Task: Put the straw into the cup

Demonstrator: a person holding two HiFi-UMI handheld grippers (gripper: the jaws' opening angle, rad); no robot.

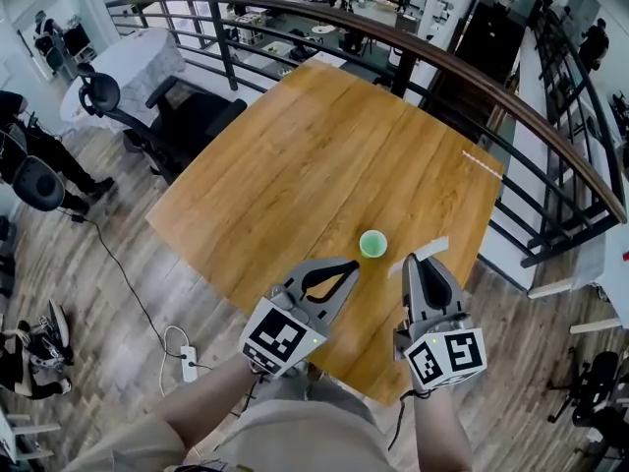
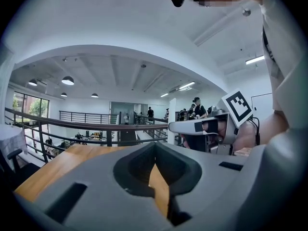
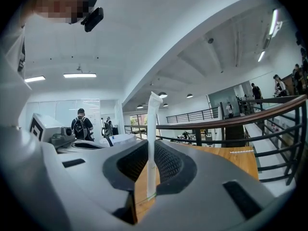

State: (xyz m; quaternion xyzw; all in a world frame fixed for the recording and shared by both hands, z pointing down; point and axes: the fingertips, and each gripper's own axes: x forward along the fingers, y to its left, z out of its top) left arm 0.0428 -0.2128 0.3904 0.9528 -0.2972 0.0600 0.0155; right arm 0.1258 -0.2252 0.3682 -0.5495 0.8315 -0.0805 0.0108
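A small green cup (image 1: pixel 372 244) stands on the wooden table (image 1: pixel 295 155) near its front edge, just beyond both grippers. My right gripper (image 1: pixel 414 262) is shut on a white paper-wrapped straw (image 3: pixel 153 129), which stands upright between its jaws in the right gripper view. In the head view the straw (image 1: pixel 437 246) juts out to the cup's right. My left gripper (image 1: pixel 351 265) is to the cup's lower left, its tips together and nothing between them. The cup is hidden in both gripper views. The right gripper (image 2: pixel 195 127) also shows in the left gripper view.
A second thin white strip (image 1: pixel 482 163) lies at the table's far right edge. A curved railing (image 1: pixel 511 96) runs behind and to the right of the table. Office chairs (image 1: pixel 167 116) stand at the left, and a power strip (image 1: pixel 189 364) lies on the floor.
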